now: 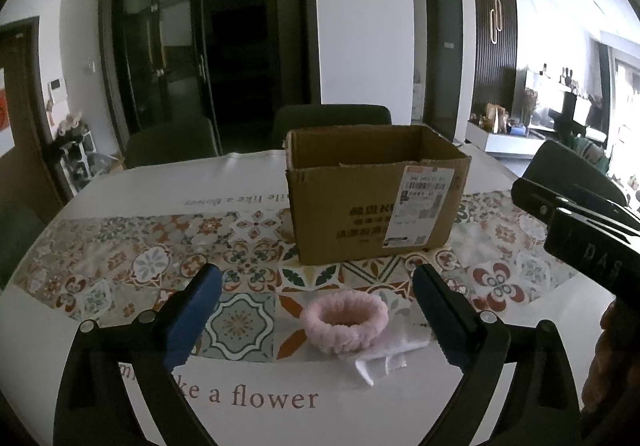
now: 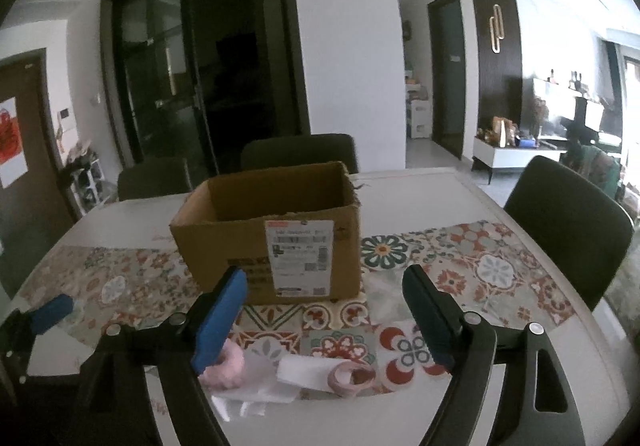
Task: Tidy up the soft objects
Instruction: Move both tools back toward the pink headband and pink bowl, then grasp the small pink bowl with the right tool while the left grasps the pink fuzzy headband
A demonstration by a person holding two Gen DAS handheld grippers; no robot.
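- Cardboard first: a brown corrugated cardboard box (image 1: 376, 201) with a white shipping label stands open-topped on the patterned tile-print table runner (image 1: 132, 242); it serves as the landmark here.
- What shows of the box's inside looks empty, though its floor is hidden in both views. Judgement: the sorting has barely begun, with nothing visibly packed.
- Fluffy pink ring-shaped hair scrunchie (image 1: 345, 318) lies on the runner in front of the box, on the near side, well short of its front wall. It looks plush and soft, with its centre open.
- White crumpled cloth or plastic wrap (image 1: 380, 360) lies touching the scrunchie, nearer the camera than the box; which material it is cannot be told.
- Pink roll of ribbon-like band (image 2: 352, 374) sits beside the white piece, also in front of the box; the right wrist view is too blurred to name it for certain.
- Left gripper (image 1: 316, 310): blue-padded jaws stand wide apart, nothing clamped; the scrunchie lies between and just beyond them, untouched.
- Right gripper (image 2: 324, 314): jaws apart, holding nothing, the pink roll and white piece below and between them, in front of the box.
- Left to do, by judgement: pick up each soft piece and drop it in the box.
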